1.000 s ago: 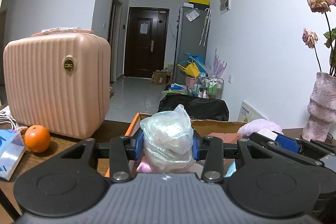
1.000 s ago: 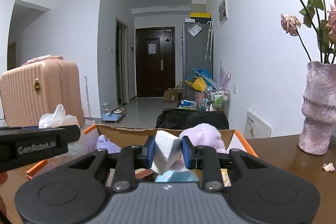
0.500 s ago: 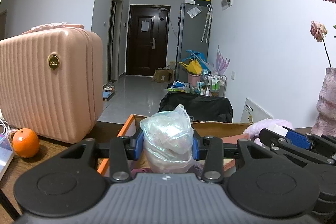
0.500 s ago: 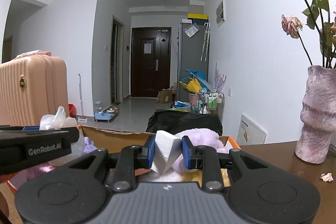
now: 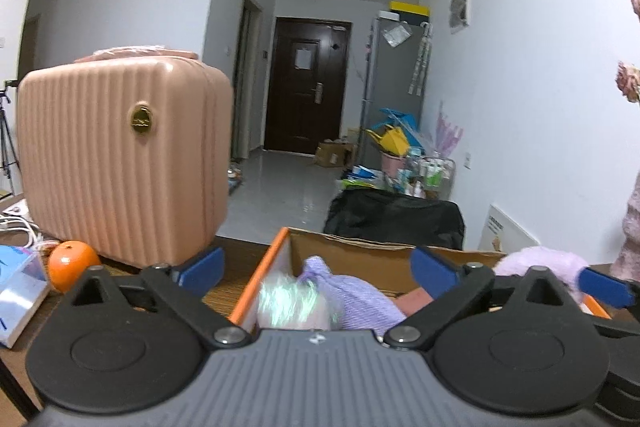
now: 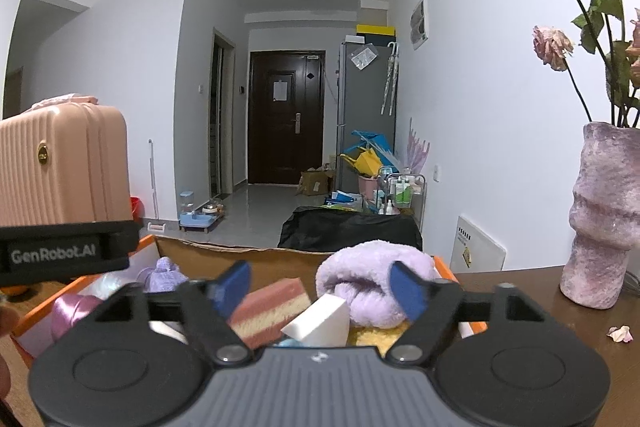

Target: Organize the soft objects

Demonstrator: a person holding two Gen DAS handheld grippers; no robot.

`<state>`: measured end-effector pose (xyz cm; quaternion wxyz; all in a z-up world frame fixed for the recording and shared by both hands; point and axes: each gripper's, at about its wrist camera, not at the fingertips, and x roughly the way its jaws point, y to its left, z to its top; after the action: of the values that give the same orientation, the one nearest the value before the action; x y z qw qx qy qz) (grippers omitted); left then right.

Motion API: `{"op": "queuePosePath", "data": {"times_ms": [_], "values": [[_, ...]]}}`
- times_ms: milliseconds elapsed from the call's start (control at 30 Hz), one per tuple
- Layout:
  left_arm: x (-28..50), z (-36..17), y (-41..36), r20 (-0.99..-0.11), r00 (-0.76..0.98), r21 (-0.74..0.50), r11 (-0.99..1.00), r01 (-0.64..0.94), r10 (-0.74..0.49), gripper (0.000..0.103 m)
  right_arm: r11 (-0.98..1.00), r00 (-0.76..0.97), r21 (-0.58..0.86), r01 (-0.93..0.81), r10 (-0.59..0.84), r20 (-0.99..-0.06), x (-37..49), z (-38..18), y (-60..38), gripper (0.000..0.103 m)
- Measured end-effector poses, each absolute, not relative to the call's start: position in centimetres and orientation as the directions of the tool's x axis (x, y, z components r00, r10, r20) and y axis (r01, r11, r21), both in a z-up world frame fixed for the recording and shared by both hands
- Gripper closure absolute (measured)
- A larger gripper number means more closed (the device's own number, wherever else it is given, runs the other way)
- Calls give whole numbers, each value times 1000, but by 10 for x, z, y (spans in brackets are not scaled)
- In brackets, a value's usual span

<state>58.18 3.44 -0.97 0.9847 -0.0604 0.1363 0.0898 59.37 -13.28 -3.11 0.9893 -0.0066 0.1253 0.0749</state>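
Note:
An orange-edged cardboard box (image 5: 262, 281) (image 6: 256, 261) stands on the wooden table and holds soft things. My left gripper (image 5: 316, 269) is open above its left end; a crumpled clear plastic bag (image 5: 294, 305), blurred, drops into the box beside a lilac knitted piece (image 5: 356, 301). My right gripper (image 6: 320, 283) is open above the box's right part. A white sponge wedge (image 6: 320, 317) lies below it, next to a pink and yellow sponge (image 6: 270, 311) and a rolled lilac towel (image 6: 368, 281).
A pink ribbed suitcase (image 5: 120, 159) stands left of the box, with an orange (image 5: 72, 265) and a blue tissue pack (image 5: 18, 293) in front. A mauve vase (image 6: 604, 219) with dried roses stands at the right, a petal (image 6: 620, 333) near it.
Both grippers opened. The plastic bag left the left gripper and is falling into the box. The white sponge wedge left the right gripper and lies in the box.

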Motion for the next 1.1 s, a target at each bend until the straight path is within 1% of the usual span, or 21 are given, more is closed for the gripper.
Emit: {"op": "queuePosePath", "data": {"times_ms": [33, 133, 200, 233, 267, 633, 867, 1100], "values": [[582, -9, 35, -276, 946, -91, 976, -200, 169, 0, 989, 959, 10, -146, 144, -245, 593, -31, -133, 11], [580, -9, 35, -273, 947, -84, 977, -198, 169, 0, 989, 959, 17, -145, 145, -244, 592, -31, -135, 10], [579, -9, 36, -276, 945, -79, 976, -202, 173, 0, 990, 959, 17, -141, 140, -248, 593, -32, -136, 6], [579, -9, 37, -278, 944, -79, 975, -206, 176, 0, 990, 959, 16, -138, 137, -246, 593, -32, -136, 2], [580, -8, 37, -279, 944, -81, 975, -207, 178, 0, 991, 961, 16, -135, 135, -243, 592, -31, -136, 1], [562, -4, 47, -278, 944, -91, 974, -208, 175, 0, 991, 968, -2, -133, 130, -217, 568, -30, -139, 0], [530, 3, 50, -249, 953, -81, 977, -198, 173, 0, 992, 972, -5, -127, 123, -201, 537, -25, -147, 0], [494, 9, 50, -247, 957, -82, 981, -178, 153, 0, 992, 975, 1, -122, 120, -188, 497, -19, -156, 0]]}}
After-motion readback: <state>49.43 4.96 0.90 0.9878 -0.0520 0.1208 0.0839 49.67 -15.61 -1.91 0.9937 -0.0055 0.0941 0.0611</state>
